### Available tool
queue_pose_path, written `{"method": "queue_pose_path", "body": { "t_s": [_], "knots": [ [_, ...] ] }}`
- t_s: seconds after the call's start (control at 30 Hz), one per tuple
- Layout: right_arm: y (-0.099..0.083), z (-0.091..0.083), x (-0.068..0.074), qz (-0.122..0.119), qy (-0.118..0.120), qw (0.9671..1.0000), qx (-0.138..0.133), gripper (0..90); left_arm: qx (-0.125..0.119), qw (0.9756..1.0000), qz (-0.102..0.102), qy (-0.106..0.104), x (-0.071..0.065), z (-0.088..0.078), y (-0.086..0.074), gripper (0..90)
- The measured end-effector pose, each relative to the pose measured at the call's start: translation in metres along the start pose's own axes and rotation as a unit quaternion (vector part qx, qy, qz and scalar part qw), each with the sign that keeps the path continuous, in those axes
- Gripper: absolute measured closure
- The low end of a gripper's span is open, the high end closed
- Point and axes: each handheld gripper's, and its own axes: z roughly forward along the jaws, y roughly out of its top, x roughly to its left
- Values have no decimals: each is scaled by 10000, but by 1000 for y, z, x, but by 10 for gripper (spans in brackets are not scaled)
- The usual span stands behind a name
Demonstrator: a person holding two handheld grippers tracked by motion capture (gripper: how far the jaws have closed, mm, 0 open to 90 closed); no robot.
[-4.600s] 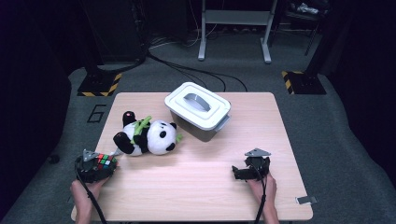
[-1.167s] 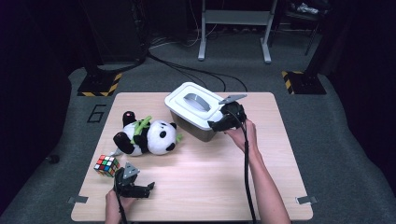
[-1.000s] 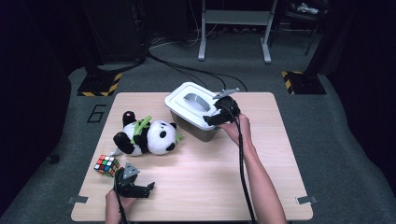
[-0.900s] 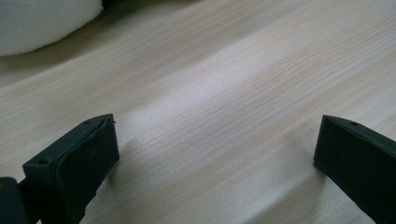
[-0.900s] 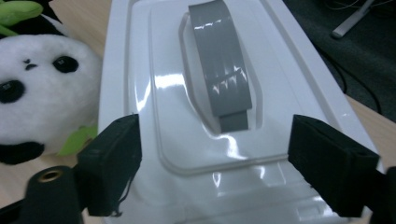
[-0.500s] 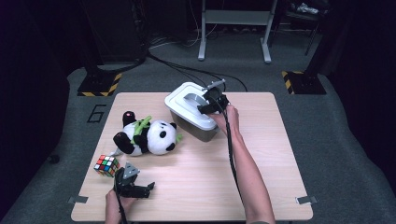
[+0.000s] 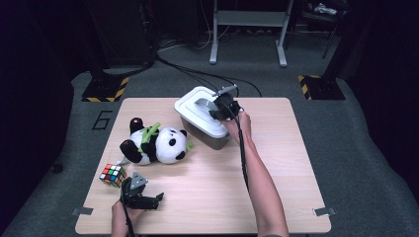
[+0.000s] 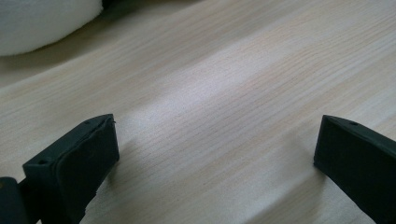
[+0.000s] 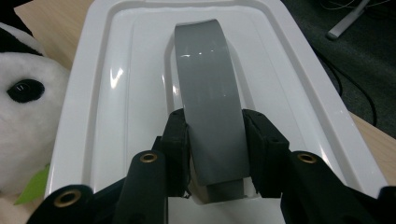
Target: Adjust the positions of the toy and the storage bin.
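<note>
1. The grey arched plastic handle runs up the middle of the right gripper view, on top of the white rectangular plastic lid; in the high view the handle sits just above the centre of the frame.
2. The right gripper has just been closing its jaws, and the two black pads now press on the handle's two sides near its lower end, so the handle is clamped between them.
3. In the high view the right gripper lies over the lid, with the person's right forearm reaching up from the bottom edge.
4. The lid covers a grey rectangular plastic box standing on the upper middle of the light wooden table.
5. A black-and-white plush panda with green leaves lies just left of the box; its white face shows at the left edge of the right gripper view.
6. A multicoloured puzzle cube sits at lower left, near the panda.
7. The left gripper rests on the table at the bottom left, beside the cube; in its own view the jaws stand wide apart with bare wood between them.
</note>
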Motion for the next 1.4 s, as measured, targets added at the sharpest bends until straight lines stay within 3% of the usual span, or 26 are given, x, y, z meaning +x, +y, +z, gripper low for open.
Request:
{"method": "queue_pose_path", "body": {
  "t_s": [0.43,0.73,0.83,1.07,1.1,1.17,1.23,1.4],
  "knots": [
    [-8,-10,2,71,-28,10000,32,661,-19,10000,-13,11,0,0,0,0],
    [-21,-25,5,162,-37,9999,43,664,-33,10000,-21,11,0,0,0,0],
    [-27,-31,4,110,-63,9999,65,664,-58,9999,-112,7,-2,1,-1,0],
    [-40,-45,5,270,-159,9995,37,665,-34,10000,-88,1,-1,1,0,0],
    [-43,-47,4,185,-171,9997,33,665,-1,10000,-80,-20,-1,0,0,0],
    [-46,-52,5,318,-203,9993,37,666,-15,10000,-83,-18,-1,0,0,0],
    [-49,-56,4,261,-223,9994,76,666,-10,10000,-25,-5,0,0,0,0],
    [-57,-64,4,402,-305,9987,60,666,-17,10000,-27,0,0,0,0,0]
  ]
}}
